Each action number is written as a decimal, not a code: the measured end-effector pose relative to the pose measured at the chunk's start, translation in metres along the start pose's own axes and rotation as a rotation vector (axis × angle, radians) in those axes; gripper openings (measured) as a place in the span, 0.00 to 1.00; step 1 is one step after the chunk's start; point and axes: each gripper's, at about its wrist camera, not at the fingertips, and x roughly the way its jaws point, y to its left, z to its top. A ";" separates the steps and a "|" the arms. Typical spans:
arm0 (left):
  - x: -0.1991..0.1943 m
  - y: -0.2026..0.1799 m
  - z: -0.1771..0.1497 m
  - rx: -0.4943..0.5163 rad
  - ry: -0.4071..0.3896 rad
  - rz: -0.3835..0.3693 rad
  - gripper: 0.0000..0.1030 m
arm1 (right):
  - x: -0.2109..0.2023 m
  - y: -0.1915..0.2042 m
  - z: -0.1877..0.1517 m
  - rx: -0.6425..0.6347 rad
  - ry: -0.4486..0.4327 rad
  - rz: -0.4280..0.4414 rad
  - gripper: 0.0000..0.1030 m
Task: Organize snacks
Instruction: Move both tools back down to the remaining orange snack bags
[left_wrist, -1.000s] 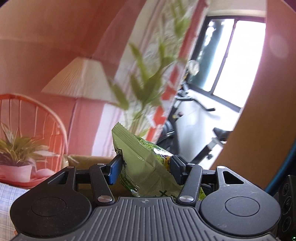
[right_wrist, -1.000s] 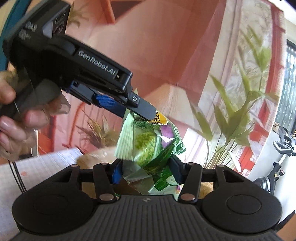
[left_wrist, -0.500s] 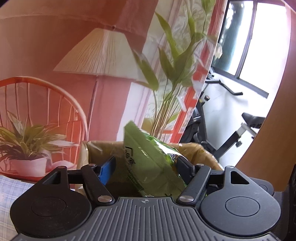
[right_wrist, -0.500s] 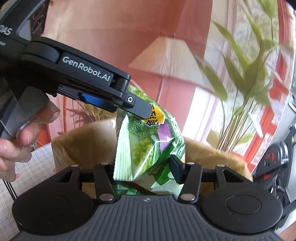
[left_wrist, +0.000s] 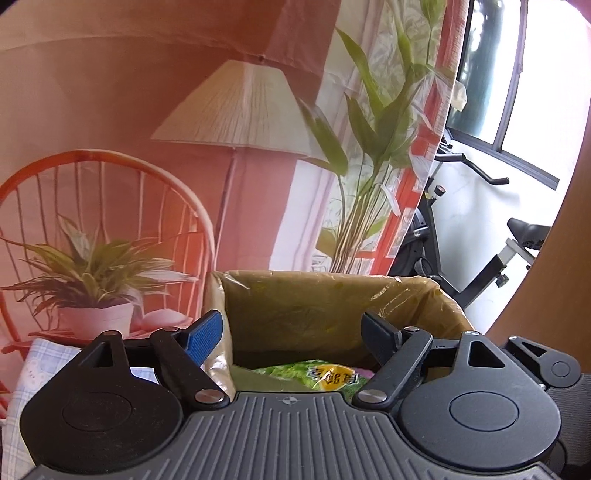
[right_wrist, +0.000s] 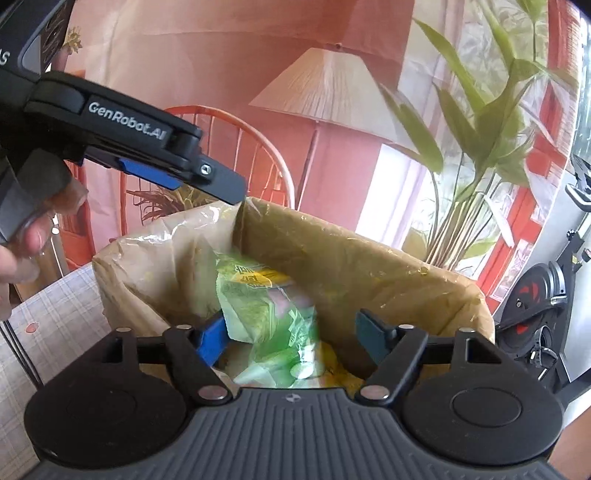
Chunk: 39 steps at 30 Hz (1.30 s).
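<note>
While both jaws have just been opening, the left gripper (left_wrist: 291, 332) and right gripper (right_wrist: 291, 332) stand released; the green snack bag (right_wrist: 269, 314) (motion-blurred) sits inside the lined box (right_wrist: 369, 258).

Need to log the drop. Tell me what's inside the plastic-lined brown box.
Inside the box lies a green snack bag, blurred, with something yellow beneath it. The box floor and anything deeper are covered by the bag and the gripper bodies.
</note>
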 end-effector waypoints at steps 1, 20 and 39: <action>-0.004 -0.001 -0.001 0.003 -0.003 0.001 0.81 | -0.002 0.001 0.000 -0.008 0.000 -0.009 0.77; -0.104 0.001 -0.074 0.044 0.002 -0.049 0.81 | -0.104 0.024 -0.057 0.215 -0.099 0.028 0.77; -0.104 0.020 -0.173 -0.057 0.029 0.096 0.80 | -0.097 0.058 -0.162 0.594 0.138 0.054 0.89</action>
